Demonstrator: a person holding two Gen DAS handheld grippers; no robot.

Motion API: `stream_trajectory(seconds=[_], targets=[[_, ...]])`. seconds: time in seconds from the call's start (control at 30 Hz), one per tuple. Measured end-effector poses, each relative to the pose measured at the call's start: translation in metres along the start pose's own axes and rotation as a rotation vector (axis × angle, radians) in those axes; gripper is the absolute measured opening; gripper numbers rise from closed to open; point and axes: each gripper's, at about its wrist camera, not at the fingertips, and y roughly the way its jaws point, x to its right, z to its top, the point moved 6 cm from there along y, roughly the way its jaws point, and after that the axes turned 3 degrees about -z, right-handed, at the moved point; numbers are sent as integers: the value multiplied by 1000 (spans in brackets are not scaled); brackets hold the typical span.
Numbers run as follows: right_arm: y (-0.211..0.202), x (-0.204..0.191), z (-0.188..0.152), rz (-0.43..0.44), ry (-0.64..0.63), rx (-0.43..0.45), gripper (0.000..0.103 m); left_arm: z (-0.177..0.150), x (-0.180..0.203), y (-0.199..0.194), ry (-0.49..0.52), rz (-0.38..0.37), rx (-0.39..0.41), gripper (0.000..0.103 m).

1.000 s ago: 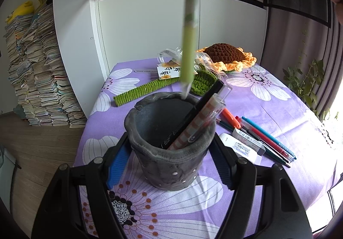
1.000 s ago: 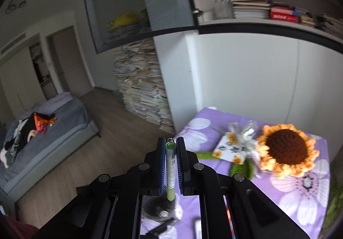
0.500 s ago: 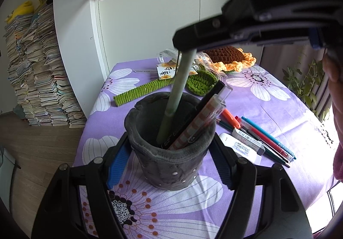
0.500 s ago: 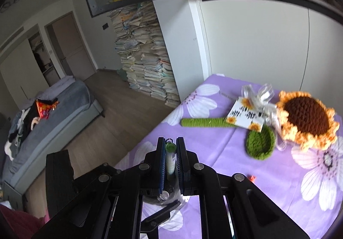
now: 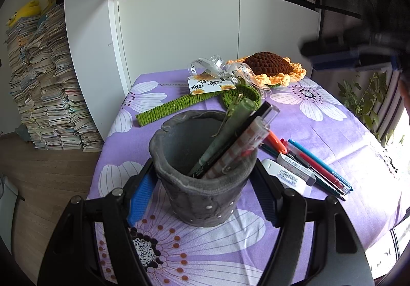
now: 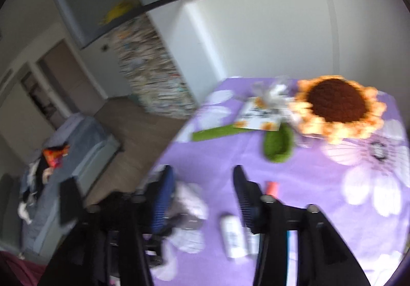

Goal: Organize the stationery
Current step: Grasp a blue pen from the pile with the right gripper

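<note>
My left gripper (image 5: 205, 183) is shut on a grey felt pen holder (image 5: 202, 183) standing on the purple flowered tablecloth (image 5: 320, 132). A green pen (image 5: 228, 129), a black pen (image 5: 238, 137) and a checked pen (image 5: 241, 145) lean inside it. Several loose pens (image 5: 315, 160), a white eraser (image 5: 284, 175) and a second white piece lie to its right. My right gripper (image 6: 202, 198) is open and empty above the table, in a blurred view; it also shows at the upper right of the left wrist view (image 5: 358, 52).
A crocheted sunflower (image 5: 269, 68) with a green stem (image 5: 174, 106), green leaf and gift card (image 5: 210, 84) lies at the table's back. A stack of books (image 5: 43, 86) stands on the floor at left. White cupboards stand behind. A plant (image 5: 364, 99) is at right.
My right gripper lowered the green pen into the holder, let it go, opened and pulled away up and to the right. The left gripper and holder stayed still.
</note>
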Motion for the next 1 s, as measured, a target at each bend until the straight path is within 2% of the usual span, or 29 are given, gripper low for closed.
stream_trajectory(seconds=[0.07,0.13,0.23,0.3,0.43,0.67,0.77,0.9,1.0], targets=[[4,25,-10,-115,-5,-53,54,0,0,0,1,1,-1,71],[13,49,-26,-171,33,-130,54,0,0,-1,1,2,-1,71],[31,75,-52,-198,95,-236,46,0,0,-1,1,2,-2,71],[39,80,-61,-190,105,-266,46,0,0,-1,3,5,-3,71],[55,75,-67,-183,83,-293,46,1,-1,-2,4,10,-6,71],[76,76,-79,-268,3,-345,46,1,-1,0,6,9,-3,71],[78,80,-81,-255,12,-347,46,2,-1,0,5,9,-3,71],[73,83,-79,-316,-12,-341,46,1,-1,0,7,8,-3,71],[68,89,-79,-324,0,-339,46,1,-1,1,6,8,-3,71]])
